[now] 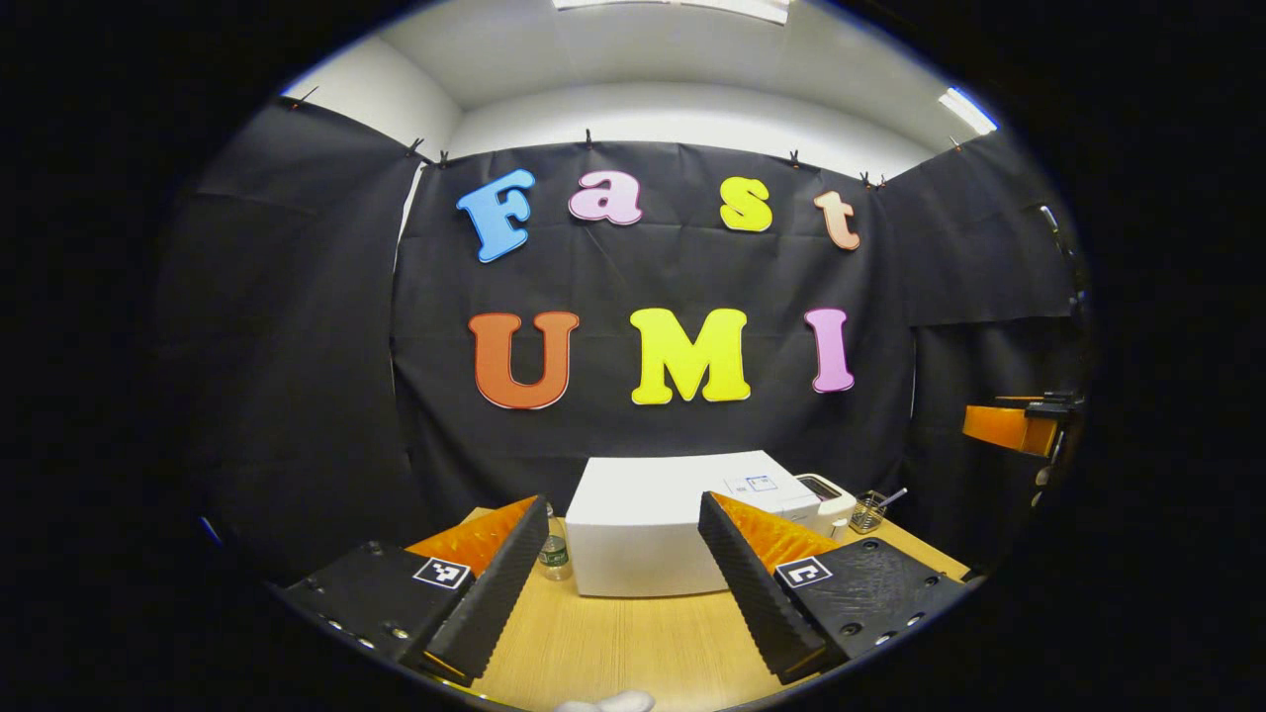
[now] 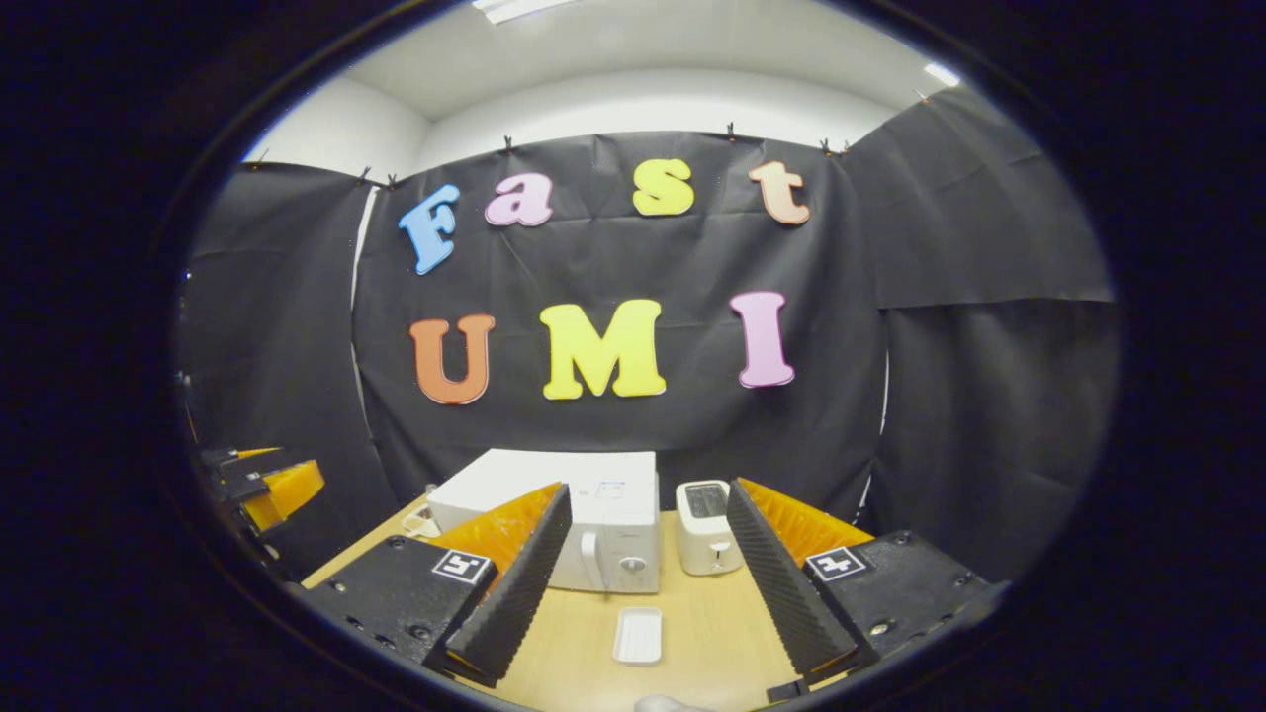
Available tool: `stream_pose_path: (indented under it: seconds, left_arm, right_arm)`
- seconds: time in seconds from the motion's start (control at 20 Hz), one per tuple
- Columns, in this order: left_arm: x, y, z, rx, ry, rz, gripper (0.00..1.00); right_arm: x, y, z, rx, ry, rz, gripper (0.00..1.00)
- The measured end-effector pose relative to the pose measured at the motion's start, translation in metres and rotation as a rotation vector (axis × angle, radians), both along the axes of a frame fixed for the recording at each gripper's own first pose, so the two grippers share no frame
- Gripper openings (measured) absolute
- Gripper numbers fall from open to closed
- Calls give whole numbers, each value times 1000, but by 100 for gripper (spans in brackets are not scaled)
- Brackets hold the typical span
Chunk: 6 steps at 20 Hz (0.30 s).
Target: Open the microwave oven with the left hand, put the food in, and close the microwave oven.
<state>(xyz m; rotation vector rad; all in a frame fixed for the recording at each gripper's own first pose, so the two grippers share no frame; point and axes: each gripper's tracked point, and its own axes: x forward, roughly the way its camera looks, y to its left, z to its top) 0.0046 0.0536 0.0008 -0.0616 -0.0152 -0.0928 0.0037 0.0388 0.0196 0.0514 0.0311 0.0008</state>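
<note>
Microwave (image 2: 593, 524) shut at table's (image 2: 712, 633) back, beside toaster (image 2: 707, 539). Small white tray (image 2: 638, 634) in front looks light, rigid; we'd pinch its rim. Left gripper (image 1: 623, 583), right gripper (image 2: 643, 593): jaws wide apart, holding nothing.

The worktop (image 2: 712, 633) looks like pale wood with fine grain, matt. The microwave oven (image 2: 603, 514) and toaster (image 2: 707, 539) have smooth white casings, faintly glossy. The small white tray (image 2: 638, 635) looks like smooth plastic.
</note>
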Motion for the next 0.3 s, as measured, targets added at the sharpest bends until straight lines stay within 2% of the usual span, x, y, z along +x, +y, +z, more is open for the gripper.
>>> stream_pose_path:
  seconds: [0.3]
  left_arm:
    - [-8,-3,16,-1,-33,-7,96]
  right_arm:
    - [-8,-5,10,-6,-15,-18,100]
